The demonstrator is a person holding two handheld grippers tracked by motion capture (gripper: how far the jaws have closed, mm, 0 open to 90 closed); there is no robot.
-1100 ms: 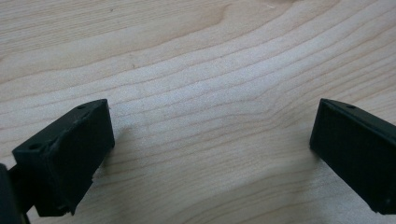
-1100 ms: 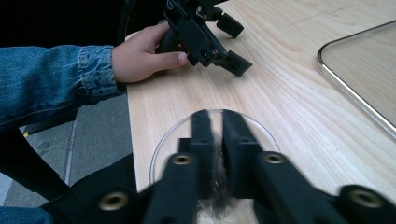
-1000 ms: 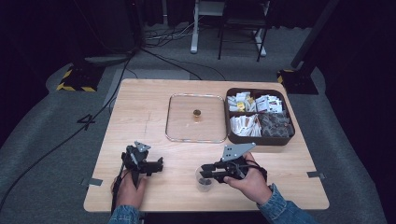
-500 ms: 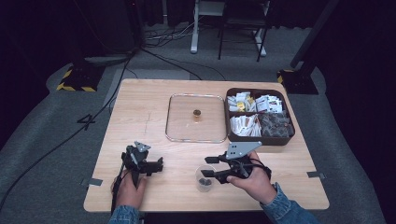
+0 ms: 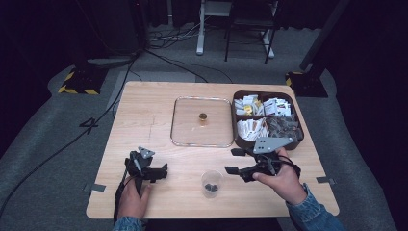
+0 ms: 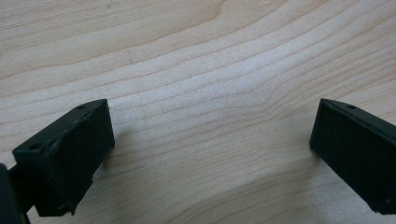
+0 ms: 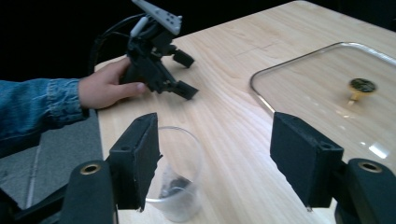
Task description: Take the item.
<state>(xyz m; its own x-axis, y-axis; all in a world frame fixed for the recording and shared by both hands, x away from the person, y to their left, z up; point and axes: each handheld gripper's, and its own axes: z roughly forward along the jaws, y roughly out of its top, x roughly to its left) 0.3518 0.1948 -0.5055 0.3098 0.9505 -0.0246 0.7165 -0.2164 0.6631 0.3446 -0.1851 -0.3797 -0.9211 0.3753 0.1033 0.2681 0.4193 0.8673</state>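
My right gripper (image 5: 234, 161) hangs with its jaws wide apart and nothing between them, just right of the cup (image 5: 211, 183), which stands near the table's (image 5: 144, 110) front edge at about 8 o'clock from my jaws. In the right gripper view the cup (image 7: 177, 172) sits beside my left-hand jaw, not between the two, with some small dark bits at its bottom. I judge the drop into the cup is done and I'm drawing off. Next I'd swing toward 1 o'clock to the box (image 5: 267, 120) of packets, and that calls for a clean lift clear of the cup's rim. My left gripper (image 5: 161, 172) rests on the table at the cup's 9 o'clock, jaws open on bare wood.

Against a second ago, my right gripper has pulled back from right over the cup and opened wider; the left hasn't moved.
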